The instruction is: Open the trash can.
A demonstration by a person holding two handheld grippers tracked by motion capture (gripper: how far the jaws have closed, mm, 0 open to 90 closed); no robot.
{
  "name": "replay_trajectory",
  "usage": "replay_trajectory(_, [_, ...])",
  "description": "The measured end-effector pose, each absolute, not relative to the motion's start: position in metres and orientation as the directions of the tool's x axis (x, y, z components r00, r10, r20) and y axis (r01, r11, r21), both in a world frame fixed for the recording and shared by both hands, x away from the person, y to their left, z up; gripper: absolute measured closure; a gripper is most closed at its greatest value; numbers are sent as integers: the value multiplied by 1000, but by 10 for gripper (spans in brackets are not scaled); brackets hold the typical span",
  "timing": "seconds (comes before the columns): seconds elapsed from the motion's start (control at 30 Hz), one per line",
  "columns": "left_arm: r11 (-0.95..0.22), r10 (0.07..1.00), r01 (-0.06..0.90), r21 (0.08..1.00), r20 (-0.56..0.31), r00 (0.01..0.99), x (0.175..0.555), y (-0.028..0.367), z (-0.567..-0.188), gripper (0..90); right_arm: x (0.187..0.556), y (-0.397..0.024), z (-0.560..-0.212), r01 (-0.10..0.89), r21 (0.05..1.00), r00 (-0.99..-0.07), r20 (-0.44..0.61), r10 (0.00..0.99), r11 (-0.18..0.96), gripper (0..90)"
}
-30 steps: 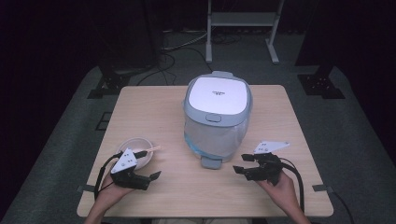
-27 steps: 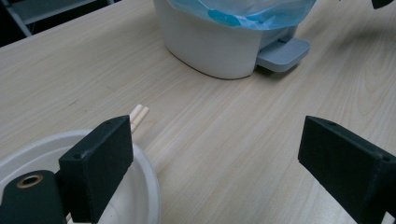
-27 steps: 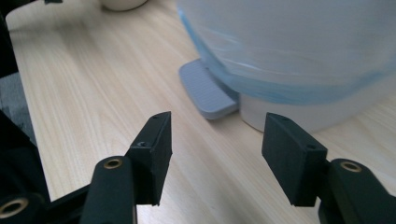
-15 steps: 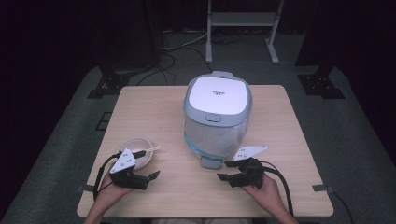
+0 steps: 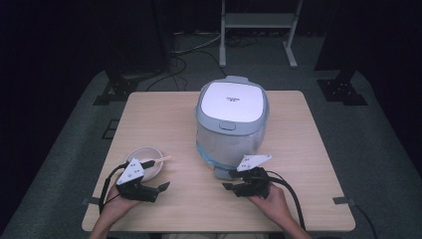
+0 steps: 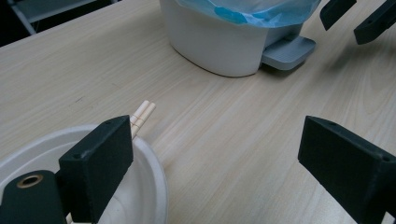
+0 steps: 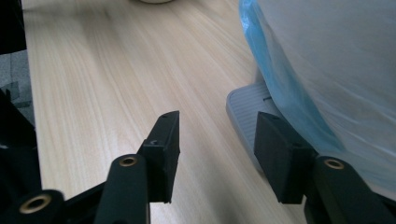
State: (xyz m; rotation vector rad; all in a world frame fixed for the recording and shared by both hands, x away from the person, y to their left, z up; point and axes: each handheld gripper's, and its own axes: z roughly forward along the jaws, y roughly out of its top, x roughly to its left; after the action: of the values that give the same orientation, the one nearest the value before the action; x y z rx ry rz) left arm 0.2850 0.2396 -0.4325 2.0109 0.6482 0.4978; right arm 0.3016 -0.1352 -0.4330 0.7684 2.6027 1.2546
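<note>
Dark flooring surrounds the pale wooden counter (image 5: 164, 114), where a lidded bin (image 5: 231, 117) lined with a blue bag (image 7: 271, 74) stands centrally. Just beside its grey pedal (image 7: 245, 114), the right gripper (image 5: 230, 186) has been narrowing its fingers, nothing between them. Near the white bowl (image 5: 149, 167) holding chopsticks (image 6: 142, 114), the left gripper (image 5: 161, 188) sits released.

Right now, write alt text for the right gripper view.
The right gripper, jaws open with nothing between them, points at the grey pedal of a white bin lined with a blue bag, on a wooden table.
</note>
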Motion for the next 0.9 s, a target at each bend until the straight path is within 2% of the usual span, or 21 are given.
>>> replay_trajectory(0.23, [-425, 622, 243, 872, 86, 779, 285, 240, -433, 94, 306, -127, -436, 365, 774, -848, 48, 527, 518, 632])
replay_trajectory(0.4, [-430, 621, 245, 869, 88, 779, 285, 240, -433, 94, 308, -122, -442, 341, 769, -848, 3, 530, 540, 688])
replay_trajectory(0.43, [-432, 619, 245, 868, 88, 780, 285, 240, -434, 94, 309, -119, -444, 342, 769, -845, 0, 535, 539, 724])
replay_trajectory(0.57, [-432, 620, 245, 868, 88, 780, 285, 240, -434, 94, 310, -116, -446, 341, 765, -840, -14, 542, 547, 765])
replay_trajectory(0.63, [-430, 622, 245, 869, 88, 778, 285, 240, -434, 94, 313, -114, -447, 329, 768, -837, -32, 546, 550, 832])
replay_trajectory(0.9, [-433, 621, 246, 867, 89, 779, 284, 240, -434, 94, 319, -113, -449, 335, 765, -813, -61, 579, 551, 889])
